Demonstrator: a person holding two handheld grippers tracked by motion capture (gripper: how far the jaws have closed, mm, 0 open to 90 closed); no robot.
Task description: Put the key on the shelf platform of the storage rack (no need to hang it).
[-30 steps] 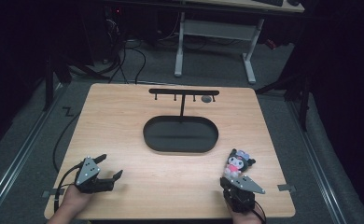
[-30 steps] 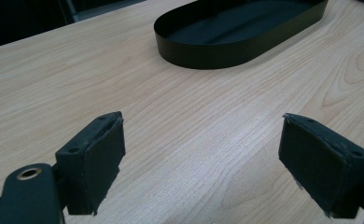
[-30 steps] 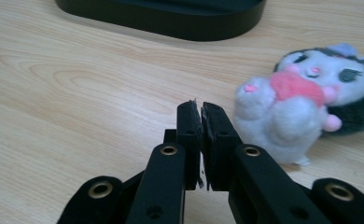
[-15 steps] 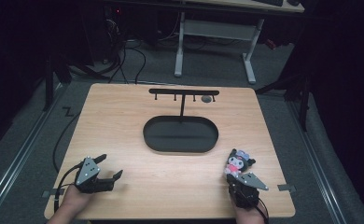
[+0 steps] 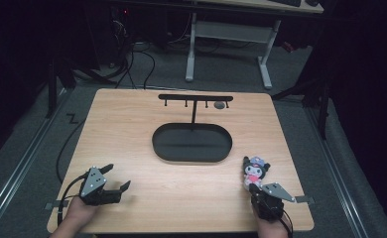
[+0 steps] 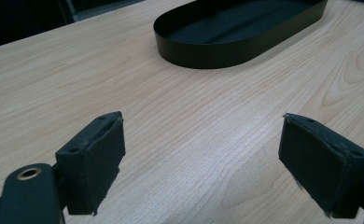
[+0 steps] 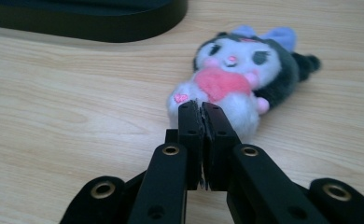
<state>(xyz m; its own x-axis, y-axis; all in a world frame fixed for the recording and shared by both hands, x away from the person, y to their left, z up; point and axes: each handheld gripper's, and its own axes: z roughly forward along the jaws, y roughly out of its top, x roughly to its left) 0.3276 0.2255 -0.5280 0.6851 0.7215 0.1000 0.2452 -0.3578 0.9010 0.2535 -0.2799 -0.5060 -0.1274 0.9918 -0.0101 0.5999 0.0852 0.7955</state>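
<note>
A small plush toy (image 7: 238, 77) with a white face, dark ears and a pink heart lies flat on the wooden bench (image 5: 132, 129), near the front right corner. The right gripper (image 7: 202, 108) points at its lower end, fingers (image 7: 189, 126) pressed together with nothing between them, tips just at the toy's white feet; whether they touch cannot be told. The left gripper (image 5: 117, 178) rests near the front left corner, fingers (image 6: 94, 161) wide apart over bare wood. A black oval tray (image 5: 158, 148) sits mid-bench, just beyond the toy, with a black rack (image 5: 195, 97) behind it. Bare wood lies between the two grippers.
</note>
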